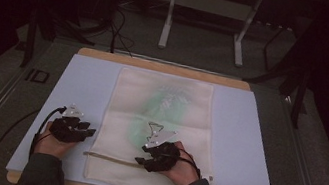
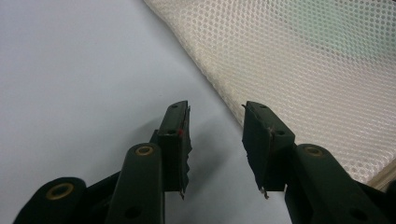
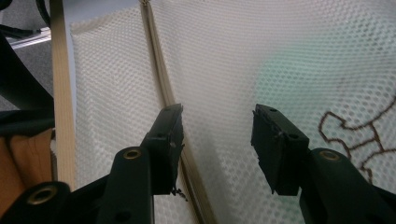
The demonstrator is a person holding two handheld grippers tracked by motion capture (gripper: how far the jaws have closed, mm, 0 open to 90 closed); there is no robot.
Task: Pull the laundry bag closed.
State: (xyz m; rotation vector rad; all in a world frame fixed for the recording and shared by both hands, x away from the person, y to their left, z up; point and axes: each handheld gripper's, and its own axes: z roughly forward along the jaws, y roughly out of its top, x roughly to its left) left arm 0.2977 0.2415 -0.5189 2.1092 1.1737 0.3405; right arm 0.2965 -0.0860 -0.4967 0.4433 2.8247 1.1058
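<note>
High view: I hold my left tool (image 1: 76, 126) over the pale blue mat (image 1: 87, 85) that covers the table (image 1: 166, 67), just beside the left edge of the mesh bag (image 1: 184, 111), apart from it. My right tool (image 1: 154, 155) rests over the near part of the bag, its jaws directed toward my left tool and lying close to the zipper (image 1: 111, 157), which runs across the bag near its front edge. The bag lies flat, ahead of and between both tools, with a greenish item (image 1: 159, 112) faintly visible through the mesh. My hands and dark sleeves enter from the near edge.

Left gripper view: the left tool (image 2: 215, 140) is released, its two black jaws standing apart with bare blue mat (image 2: 70, 70) between and beneath them. The mesh bag (image 2: 303, 60) lies ahead and to the right of the jaws; its edge runs diagonally just past the right jaw tip. Whether that jaw touches the mesh cannot be told.

Right gripper view: the right tool (image 3: 217, 140) is likewise released, jaws spread wide and holding nothing. The mesh bag (image 3: 219, 56) lies directly beneath and ahead of the tool. The zipper (image 3: 161, 88) runs away from the tool along the inner side of its left jaw, passing under that jaw's tip. Through the mesh, right of the right jaw, a green tint and a dark outlined print (image 3: 355, 128) appear. The table's wooden edge (image 3: 60, 93) lies far left.
</note>
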